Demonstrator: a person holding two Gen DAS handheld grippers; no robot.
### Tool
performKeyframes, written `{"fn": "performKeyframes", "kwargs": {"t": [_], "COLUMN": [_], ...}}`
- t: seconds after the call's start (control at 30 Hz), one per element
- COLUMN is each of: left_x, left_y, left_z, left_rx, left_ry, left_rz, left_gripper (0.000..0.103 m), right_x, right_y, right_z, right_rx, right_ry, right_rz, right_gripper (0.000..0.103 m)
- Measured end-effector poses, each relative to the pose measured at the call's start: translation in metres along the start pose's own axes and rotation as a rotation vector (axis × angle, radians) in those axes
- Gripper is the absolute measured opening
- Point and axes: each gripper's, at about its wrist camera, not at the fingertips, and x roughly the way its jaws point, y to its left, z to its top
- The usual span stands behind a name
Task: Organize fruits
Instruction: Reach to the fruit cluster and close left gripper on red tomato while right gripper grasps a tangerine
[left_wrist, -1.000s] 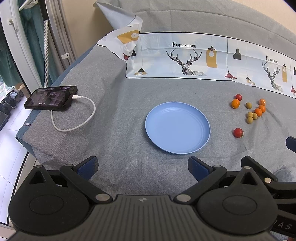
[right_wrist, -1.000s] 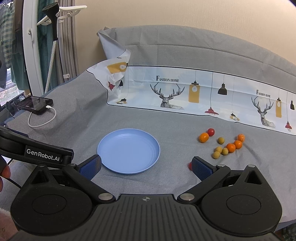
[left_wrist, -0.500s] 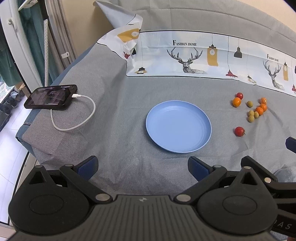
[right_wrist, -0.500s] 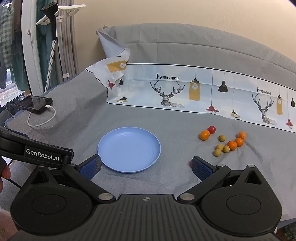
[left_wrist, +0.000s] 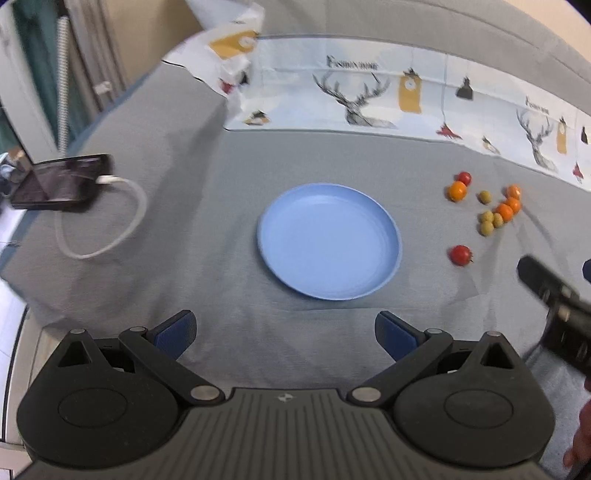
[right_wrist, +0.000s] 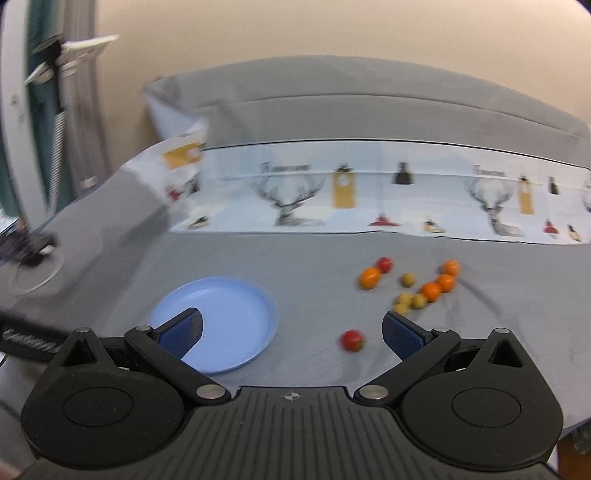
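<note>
Right fingers (right_wrist: 402, 334) spread apart, lone red tomato (right_wrist: 352, 340) lying between them.

The plate (left_wrist: 328, 240) lies mid-cloth (left_wrist: 207, 258). Right of it sits a lone tomato (left_wrist: 460, 255); farther right and back, the fruit cluster (left_wrist: 495, 210) (some pieces touching). The phone (left_wrist: 61, 182) and cable (left_wrist: 103, 229) lie far left.

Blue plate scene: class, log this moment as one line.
left gripper: open | right gripper: open, near red tomato | plate: no fruit
</note>
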Motion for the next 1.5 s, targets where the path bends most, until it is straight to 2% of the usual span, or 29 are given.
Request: {"fn": "performKeyframes", "kwargs": {"t": [0.1, 0.23, 0.43, 0.7, 0.83, 0.9, 1.0, 1.1, 1.23, 1.33, 1.43, 1.5], "left_x": [0.015, 0.032, 0.064, 0.127, 0.166, 0.183, 0.205, 0.225, 0.245, 0.251, 0.256, 0.257], "left_y": [-0.019, -0.047, -0.096, -0.172, -0.204, -0.218, -0.232, -0.244, -0.253, -0.250, -0.243, -0.241], "left_z": [0.008, 0.016, 0.032, 0.053, 0.062, 0.066, 0.073, 0.075, 0.071, 0.069, 0.071, 0.073], "left_rx": [0.058, 0.136, 0.207, 0.369, 0.415, 0.422, 0.414, 0.431, 0.469, 0.461, 0.423, 0.413], "left_ry": [0.030, 0.023, 0.024, 0.105, 0.134, 0.144, 0.167, 0.185, 0.199, 0.193, 0.218, 0.237], "left_rz": [-0.015, -0.021, -0.074, -0.137, -0.161, -0.141, -0.167, -0.165, -0.150, -0.165, -0.192, -0.192], "left_gripper": [0.103, 0.103, 0.103, 0.103, 0.103, 0.103, 0.103, 0.103, 0.103, 0.103, 0.103, 0.103], "right_x": [0.020, 0.048, 0.089, 0.161, 0.197, 0.212, 0.238, 0.262, 0.281, 0.297, 0.309, 0.312], "right_y": [-0.028, -0.062, -0.104, -0.155, -0.178, -0.185, -0.197, -0.209, -0.209, -0.197, -0.187, -0.189], "right_z": [-0.001, -0.007, -0.021, -0.038, -0.042, -0.039, -0.033, -0.027, -0.021, -0.021, -0.021, -0.019], "right_rx": [0.055, 0.129, 0.221, 0.176, 0.259, 0.253, 0.210, 0.214, 0.242, 0.189, 0.129, 0.144], "right_ry": [0.013, 0.053, 0.118, 0.099, 0.138, 0.127, 0.108, 0.111, 0.096, 0.116, 0.145, 0.157], "right_rz": [-0.068, -0.180, -0.276, -0.367, -0.307, -0.333, -0.383, -0.392, -0.302, -0.224, -0.243, -0.242], "right_gripper": [0.103, 0.103, 0.103, 0.103, 0.103, 0.103, 0.103, 0.103, 0.103, 0.103, 0.103, 0.103]}}
